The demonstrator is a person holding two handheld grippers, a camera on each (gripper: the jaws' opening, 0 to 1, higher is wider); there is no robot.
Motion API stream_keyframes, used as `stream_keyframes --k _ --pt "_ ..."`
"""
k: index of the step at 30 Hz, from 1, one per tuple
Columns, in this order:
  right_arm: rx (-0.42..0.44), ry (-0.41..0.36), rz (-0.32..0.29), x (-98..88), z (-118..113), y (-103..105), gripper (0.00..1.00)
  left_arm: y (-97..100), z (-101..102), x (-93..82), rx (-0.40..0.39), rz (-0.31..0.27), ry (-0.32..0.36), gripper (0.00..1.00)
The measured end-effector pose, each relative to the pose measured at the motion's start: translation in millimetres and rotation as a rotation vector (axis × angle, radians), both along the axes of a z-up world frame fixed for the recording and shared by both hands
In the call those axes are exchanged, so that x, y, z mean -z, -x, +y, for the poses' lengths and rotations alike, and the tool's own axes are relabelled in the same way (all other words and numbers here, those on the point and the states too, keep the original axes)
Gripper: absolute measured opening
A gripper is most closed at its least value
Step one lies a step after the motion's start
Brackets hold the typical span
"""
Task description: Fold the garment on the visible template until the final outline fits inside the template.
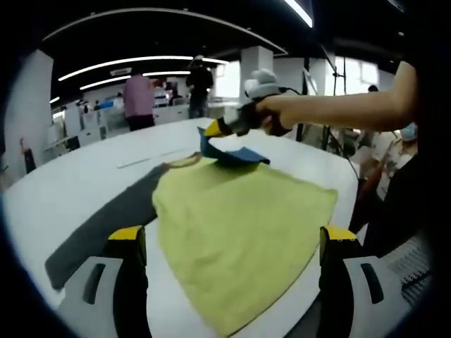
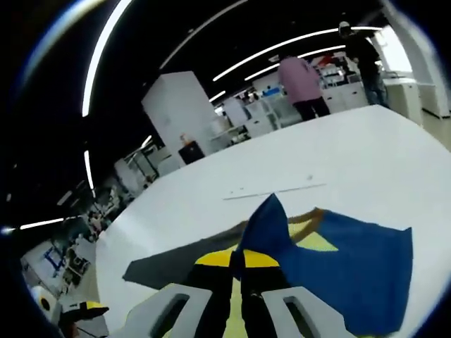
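Garment (image 1: 239, 225) spread on template (image 1: 106, 222); right gripper (image 2: 237, 266) jaws pinch blue sleeve; left gripper (image 1: 232, 243) jaws released.

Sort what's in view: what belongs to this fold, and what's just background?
Job: yellow garment, its blue flap pinched by the right gripper, grey template, left gripper open.
Background: white table, person in pink, white cabinet.

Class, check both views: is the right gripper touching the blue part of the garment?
Touching. In the right gripper view the right gripper has its jaws shut on the blue cloth, pinched between the tips. The left gripper view shows the same grip, lifting it above the yellow garment.
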State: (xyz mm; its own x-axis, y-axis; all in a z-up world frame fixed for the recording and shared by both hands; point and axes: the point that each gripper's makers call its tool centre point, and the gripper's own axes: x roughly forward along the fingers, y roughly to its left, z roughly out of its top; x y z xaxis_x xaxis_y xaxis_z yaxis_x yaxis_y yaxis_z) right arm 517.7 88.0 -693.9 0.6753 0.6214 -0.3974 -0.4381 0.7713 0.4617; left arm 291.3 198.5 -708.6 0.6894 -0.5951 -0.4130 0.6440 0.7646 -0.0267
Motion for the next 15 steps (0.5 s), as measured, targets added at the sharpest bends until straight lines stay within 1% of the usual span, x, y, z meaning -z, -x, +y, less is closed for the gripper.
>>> stream_keyframes --k 1,6,15 --pt "-0.002 0.002 0.0 0.4 1 0 0.0 -0.4 4 2.3 -0.001 -0.001 -0.002 0.99" --pt "-0.012 0.001 0.009 1.5 9 0 0.0 -1.0 7 3.8 -0.011 -0.001 -0.003 0.99" --pt "-0.056 0.0 -0.007 -6.4 31 -1 0.0 1.7 1 2.6 0.004 0.0 -0.006 0.99"
